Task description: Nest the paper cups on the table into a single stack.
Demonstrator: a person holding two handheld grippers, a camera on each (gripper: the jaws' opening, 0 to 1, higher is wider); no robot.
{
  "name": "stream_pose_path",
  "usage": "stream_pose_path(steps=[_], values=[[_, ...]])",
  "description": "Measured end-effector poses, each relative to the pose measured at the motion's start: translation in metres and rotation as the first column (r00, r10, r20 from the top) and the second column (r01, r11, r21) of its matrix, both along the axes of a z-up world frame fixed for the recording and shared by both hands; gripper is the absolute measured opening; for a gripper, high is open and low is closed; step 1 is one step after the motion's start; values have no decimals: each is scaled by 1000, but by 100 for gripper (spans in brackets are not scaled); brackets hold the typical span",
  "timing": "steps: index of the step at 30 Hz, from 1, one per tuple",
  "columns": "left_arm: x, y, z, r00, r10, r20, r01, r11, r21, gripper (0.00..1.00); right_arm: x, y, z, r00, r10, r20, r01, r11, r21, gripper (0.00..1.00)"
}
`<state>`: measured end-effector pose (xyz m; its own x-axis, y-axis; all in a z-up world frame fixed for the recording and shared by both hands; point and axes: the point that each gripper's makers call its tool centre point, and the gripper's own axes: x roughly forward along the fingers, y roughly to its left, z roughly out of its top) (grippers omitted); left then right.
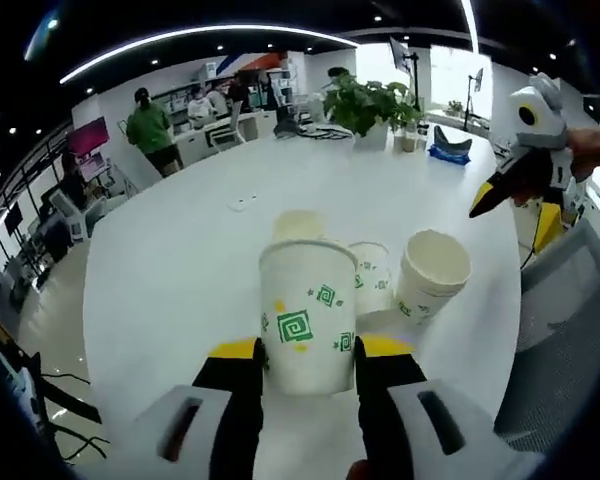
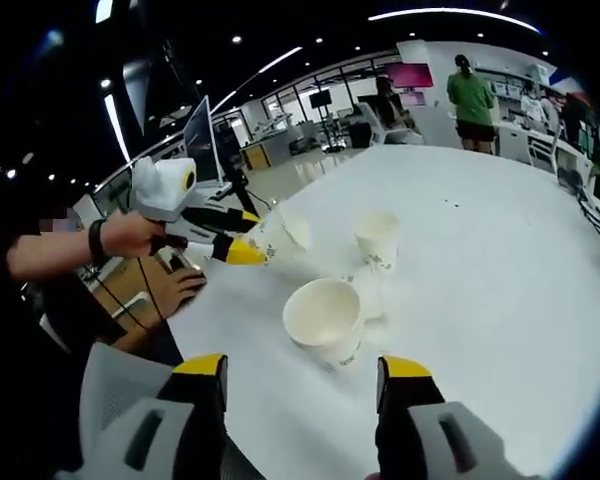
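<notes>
My left gripper clamps a green-swirl paper cup upright, lifted off the white table to nest it, my right gripper spread empty near the tilted cup stack, other cups beyond.

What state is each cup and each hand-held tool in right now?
Left tool: shut on the held cup.
Held cup: upright, gripped at its lower sides.
Right tool: open, holding nothing.
Nested cups: tilted, mouth facing the right tool.
Far cup: upright on the table, untouched.
</notes>
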<state>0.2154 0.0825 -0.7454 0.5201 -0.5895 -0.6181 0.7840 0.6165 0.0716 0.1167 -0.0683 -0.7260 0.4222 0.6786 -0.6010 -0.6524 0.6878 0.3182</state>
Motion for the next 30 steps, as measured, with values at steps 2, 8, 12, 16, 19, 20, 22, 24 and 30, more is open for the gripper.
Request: stream_pose_path(steps=[2, 8, 12, 16, 19, 20, 22, 24, 30], values=[[-3, -4, 4, 1000, -18, 7, 18, 1000, 4, 34, 3, 2, 3, 1000, 7, 3, -7, 1000, 2, 59], [-14, -23, 14, 996, -85, 24, 85, 996, 3, 34, 20, 15, 15, 999, 28, 20, -28, 999, 21, 58], [-18, -28, 19, 991, -127, 35, 126, 992, 9, 34, 34, 23, 20, 999, 39, 30, -40, 999, 32, 56], [-25, -39, 21, 984, -170, 45, 169, 985, 13, 34, 38, 35, 26, 998, 63, 30, -64, 996, 54, 55], [-32, -45, 20, 978, -202, 50, 200, 979, 37, 34, 38, 43, 30, 995, 89, 38, -91, 995, 48, 55], [-37, -49, 20, 974, -221, 56, 218, 975, 51, 34, 40, 44, 30, 995, 92, 38, -94, 994, 51, 55], [-40, -52, 19, 968, -244, 59, 240, 969, 64, 34, 42, 48, 30, 994, 102, 32, -104, 993, 63, 53], [-44, -56, 20, 963, -261, 64, 257, 964, 72, 34, 41, 51, 31, 993, 112, 23, -113, 990, 79, 51], [-54, -70, 22, 948, -310, 76, 306, 950, 65, 34, 36, 61, 23, 987, 161, -16, -158, 982, 100, 48]])
